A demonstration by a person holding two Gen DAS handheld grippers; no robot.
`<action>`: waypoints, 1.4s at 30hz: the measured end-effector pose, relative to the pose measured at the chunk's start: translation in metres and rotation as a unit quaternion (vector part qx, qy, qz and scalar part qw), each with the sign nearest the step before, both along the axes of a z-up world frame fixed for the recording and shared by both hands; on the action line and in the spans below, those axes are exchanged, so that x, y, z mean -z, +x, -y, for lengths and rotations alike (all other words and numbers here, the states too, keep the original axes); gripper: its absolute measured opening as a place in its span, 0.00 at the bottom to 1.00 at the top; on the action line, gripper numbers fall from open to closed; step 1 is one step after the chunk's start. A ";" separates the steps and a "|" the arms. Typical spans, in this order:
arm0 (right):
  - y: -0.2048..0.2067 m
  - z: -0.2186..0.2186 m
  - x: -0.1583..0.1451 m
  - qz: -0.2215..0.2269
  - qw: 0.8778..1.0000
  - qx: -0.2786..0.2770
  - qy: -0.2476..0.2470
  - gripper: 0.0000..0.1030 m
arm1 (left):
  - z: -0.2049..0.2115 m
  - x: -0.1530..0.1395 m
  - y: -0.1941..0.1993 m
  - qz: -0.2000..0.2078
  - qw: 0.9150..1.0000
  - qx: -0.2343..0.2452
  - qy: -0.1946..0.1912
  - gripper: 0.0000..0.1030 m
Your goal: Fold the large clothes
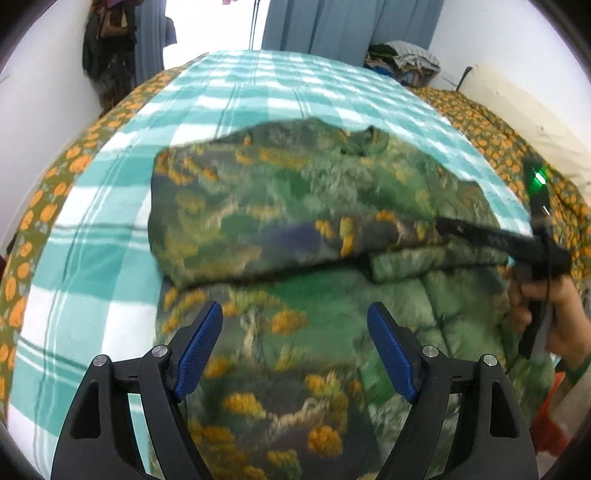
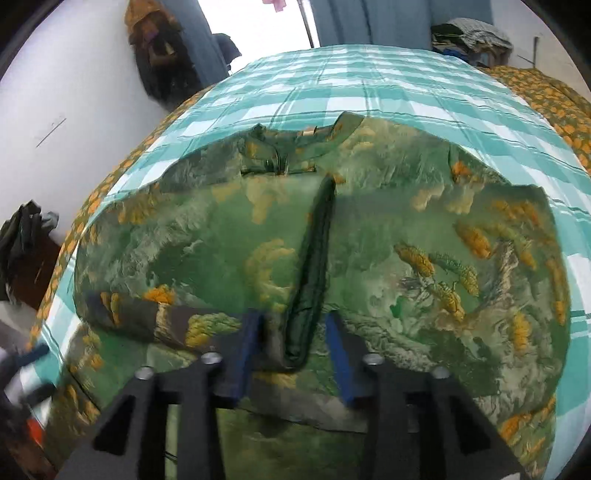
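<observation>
A large green quilted jacket (image 1: 295,229) with an orange and grey landscape print lies on a bed with a teal and white checked sheet (image 1: 110,258). My left gripper (image 1: 295,347) is open and empty, just above the jacket's near part. The right gripper (image 1: 461,230) shows in the left wrist view reaching in from the right, holding a folded-over flap. In the right wrist view the jacket (image 2: 406,258) spreads wide, and my right gripper (image 2: 295,347) has its blue pads closed around the dark green front edge (image 2: 314,258).
An orange-flowered bedspread (image 1: 37,206) borders the sheet on both sides. White walls stand left and right. Blue curtains (image 1: 332,22) and a pile of clothes (image 1: 406,59) are at the far end. Dark clothes (image 2: 159,48) hang on the left wall.
</observation>
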State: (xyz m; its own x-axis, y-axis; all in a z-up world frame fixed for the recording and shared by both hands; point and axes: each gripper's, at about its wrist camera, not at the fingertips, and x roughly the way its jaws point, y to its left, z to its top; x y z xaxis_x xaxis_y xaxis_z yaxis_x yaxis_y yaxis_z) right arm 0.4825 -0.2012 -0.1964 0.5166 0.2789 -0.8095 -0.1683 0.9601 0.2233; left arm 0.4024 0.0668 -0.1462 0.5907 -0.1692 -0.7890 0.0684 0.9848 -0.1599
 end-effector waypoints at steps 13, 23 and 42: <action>0.030 -0.052 0.013 -0.007 0.997 -0.074 -0.015 0.48 | -0.012 0.050 0.117 -0.035 0.996 -0.084 -0.016 0.84; 0.027 -0.050 0.039 -0.002 0.998 -0.056 -0.015 0.47 | -0.005 0.097 0.119 -0.049 0.997 -0.061 0.013 0.84; 0.019 -0.048 0.039 0.020 0.998 -0.054 -0.007 0.47 | -0.050 0.079 0.209 -0.034 0.988 -0.150 -0.032 0.90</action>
State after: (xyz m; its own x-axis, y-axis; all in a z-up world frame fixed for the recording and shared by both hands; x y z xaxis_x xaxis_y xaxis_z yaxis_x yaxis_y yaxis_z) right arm 0.5016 -0.1532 -0.2358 0.5157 0.3238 -0.7932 -0.2789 0.9388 0.2019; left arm 0.6109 0.1170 -0.2256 0.5680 -0.0443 -0.8218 -0.2387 0.9468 -0.2160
